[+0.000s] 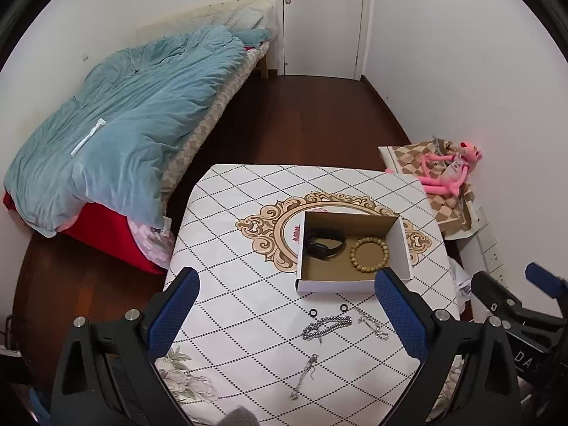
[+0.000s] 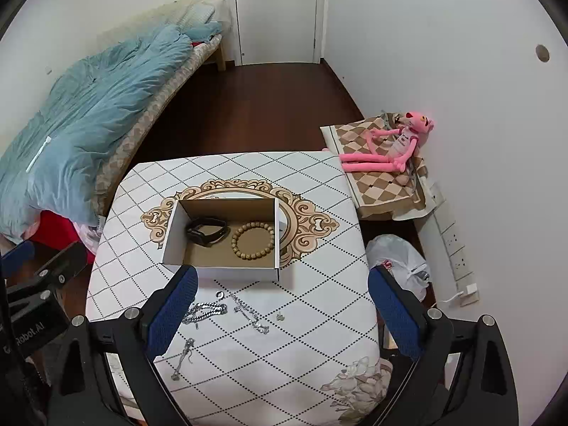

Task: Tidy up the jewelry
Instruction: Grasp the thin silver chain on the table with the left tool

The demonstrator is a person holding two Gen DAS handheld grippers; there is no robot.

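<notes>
Left wrist view: left gripper (image 1: 287, 316) jaws wide apart, nothing between them, blue pads touching nothing, held above the near part of the table (image 1: 227, 234). Right wrist view: right gripper (image 2: 282, 310) same, jaws spread wide, empty, above the table's near edge.

Landmark is the cardboard box (image 1: 349, 285), open-topped, white outside and brown inside, sitting on the gold ornament print at mid table. Inside the box: black watch band (image 1: 325, 243) on its left half, looped and lying flat; wooden bead bracelet (image 1: 369, 250) on its right half, a closed ring of tan beads, flat. The two lie just beside each other; contact cannot be told.

Just in front of the box, on the cloth: two small dark rings (image 1: 313, 312), apart from each other. A little nearer than the rings: chunky silver chain (image 1: 326, 326), bunched up, and to its right a thinner silver chain (image 1: 372, 326) lying stretched on a diagonal. Well in front of the box, toward the near edge: thin silver necklace (image 1: 303, 376), strung out in a line. In front of the box and to its right, a tiny silver piece (image 2: 280, 316), too small to identify.

Beyond the box to the right, off the table: pink plush toy (image 2: 387, 145) on a checkered cloth.
</notes>
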